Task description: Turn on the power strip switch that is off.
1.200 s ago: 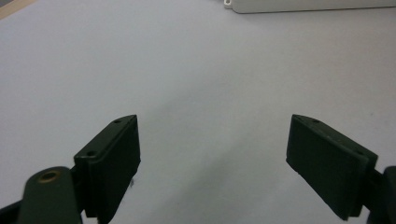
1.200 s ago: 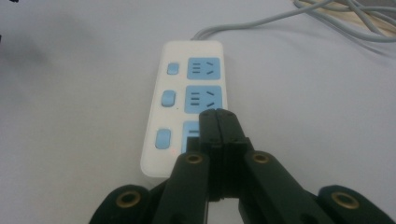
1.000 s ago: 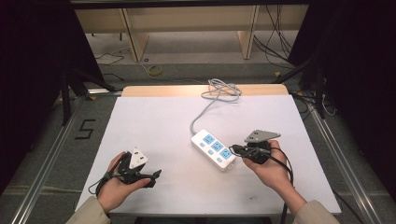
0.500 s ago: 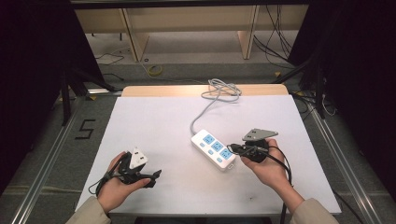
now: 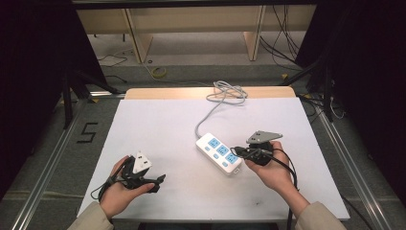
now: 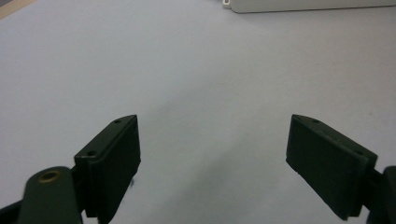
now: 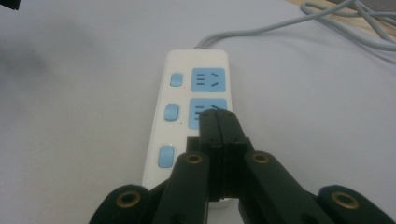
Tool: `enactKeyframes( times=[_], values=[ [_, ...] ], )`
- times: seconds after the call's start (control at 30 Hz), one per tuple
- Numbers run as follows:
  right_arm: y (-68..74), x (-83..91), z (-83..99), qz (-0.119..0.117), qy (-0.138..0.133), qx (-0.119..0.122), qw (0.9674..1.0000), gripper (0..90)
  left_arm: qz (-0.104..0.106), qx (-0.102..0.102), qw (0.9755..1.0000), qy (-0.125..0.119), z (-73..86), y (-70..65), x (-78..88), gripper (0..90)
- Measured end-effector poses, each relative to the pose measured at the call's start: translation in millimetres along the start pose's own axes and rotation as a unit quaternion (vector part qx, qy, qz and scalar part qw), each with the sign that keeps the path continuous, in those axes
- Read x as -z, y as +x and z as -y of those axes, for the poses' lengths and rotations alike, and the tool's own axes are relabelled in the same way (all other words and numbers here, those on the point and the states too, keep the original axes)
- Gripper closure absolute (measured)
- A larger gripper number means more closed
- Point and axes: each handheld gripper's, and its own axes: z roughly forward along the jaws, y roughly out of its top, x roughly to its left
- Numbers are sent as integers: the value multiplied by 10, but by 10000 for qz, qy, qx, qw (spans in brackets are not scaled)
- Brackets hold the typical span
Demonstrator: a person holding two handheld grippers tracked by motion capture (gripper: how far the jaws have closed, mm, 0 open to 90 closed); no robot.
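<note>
The right gripper (image 5: 238, 152), fingers closed, hovered over the power strip (image 5: 218, 153); the left gripper (image 5: 155, 181), fingers open, sat near the table (image 5: 158, 124) edge.

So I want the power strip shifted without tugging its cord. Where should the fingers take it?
Grip the power strip across its short width, fingers on the two long side walls near the middle, coming straight down from above. It lies flat, sockets up, and looks narrow enough to span; its cord leaves the far end.

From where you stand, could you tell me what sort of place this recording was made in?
Probably a lab recording station rather than a home: a white-covered table fenced by dark curtains, loose cables on the floor, and a power strip as the prop.
</note>
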Motion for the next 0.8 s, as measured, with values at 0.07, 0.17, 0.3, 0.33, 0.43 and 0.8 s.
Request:
enactKeyframes(
  times=[0.07, 0.17, 0.3, 0.33, 0.43, 0.8],
  values=[
    [2, -6, -6, -3, 4, -5, 10000, 900, -6, 5, 10000, -7, 1, 0, -1, 175],
    [5, -18, -15, -15, 13, 19, 10000, 900, -7, 6, 10000, -7, 1, 0, -1, 175],
    [10, -37, -27, -22, 21, 24, 10000, 900, -4, 1, 10000, -2, 0, -1, 0, 175],
    [12, -42, -30, -23, 28, 18, 10000, 900, -6, 0, 10000, -9, 0, -1, -1, 175],
    [17, -64, -40, -36, 37, 37, 10000, 900, -6, -3, 10000, -1, 1, -1, -1, 175],
    [36, -121, -69, -72, 69, 46, 9999, 900, 2, 2, 10000, 0, 1, 0, -2, 175]
  ],
)
